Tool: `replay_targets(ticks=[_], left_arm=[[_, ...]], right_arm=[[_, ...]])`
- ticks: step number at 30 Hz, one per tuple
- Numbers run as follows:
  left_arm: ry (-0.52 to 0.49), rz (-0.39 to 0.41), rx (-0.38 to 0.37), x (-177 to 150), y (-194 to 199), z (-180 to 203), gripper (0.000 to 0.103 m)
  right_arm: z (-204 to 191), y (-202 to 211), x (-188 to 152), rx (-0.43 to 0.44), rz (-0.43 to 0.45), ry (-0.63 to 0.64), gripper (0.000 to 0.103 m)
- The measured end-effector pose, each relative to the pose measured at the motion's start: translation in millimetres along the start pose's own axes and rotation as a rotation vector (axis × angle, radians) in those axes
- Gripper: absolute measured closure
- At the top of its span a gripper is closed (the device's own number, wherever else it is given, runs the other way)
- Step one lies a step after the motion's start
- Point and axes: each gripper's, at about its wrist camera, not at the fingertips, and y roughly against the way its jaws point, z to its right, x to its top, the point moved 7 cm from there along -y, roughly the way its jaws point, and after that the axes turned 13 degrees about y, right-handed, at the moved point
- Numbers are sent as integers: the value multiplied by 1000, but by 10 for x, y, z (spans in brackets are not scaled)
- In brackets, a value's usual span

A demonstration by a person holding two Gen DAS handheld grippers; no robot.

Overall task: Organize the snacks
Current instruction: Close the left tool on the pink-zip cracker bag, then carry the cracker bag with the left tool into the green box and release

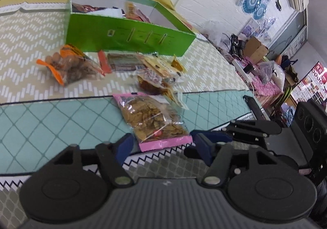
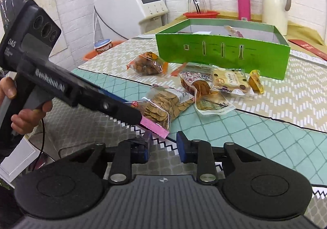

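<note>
A pink-edged bag of round crackers (image 1: 152,118) is seen lying just ahead of the left gripper (image 1: 161,145), between its parted fingers, near the table's front edge (image 1: 61,165). The right gripper (image 2: 162,147) is held apart, unloaded, beside it. The green box (image 2: 222,51) stands beyond.

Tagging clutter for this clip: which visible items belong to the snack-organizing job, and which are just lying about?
Job items:
green box
pink-edged chip bag
orange-edged snack bag
cracker packet
small yellow packet
left hand-held gripper, open around the chip bag's end

Lying about:
pink bottle
cream thermos
red basin
</note>
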Motion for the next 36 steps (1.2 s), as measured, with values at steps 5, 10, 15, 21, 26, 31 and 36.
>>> replay_targets(ticks=[5,10,15,21,26,31,36], left_arm=[[72,20,-12,116,6,-58,32],[101,13,4,143,-106,-152,34],[52,11,18,111,-106,-134,47],[40,14,15,95,-131,-135,65],[33,42,38,57,-94,-112,74],[2,72,51,-5,57,-1,76],[-44,135,33,89,280,197,76]], right_arm=[[-96,-53,82,21,38,23,25],[-78,-115,159,18,51,2,25],[-16,-141,180,22,59,-25,25],[53,-296,140,55,61,-91,43],[5,-261,112,24,55,-48,72],[-54,-140,127,37,70,-38,78],[-68,42,300,32,132,-14,78]])
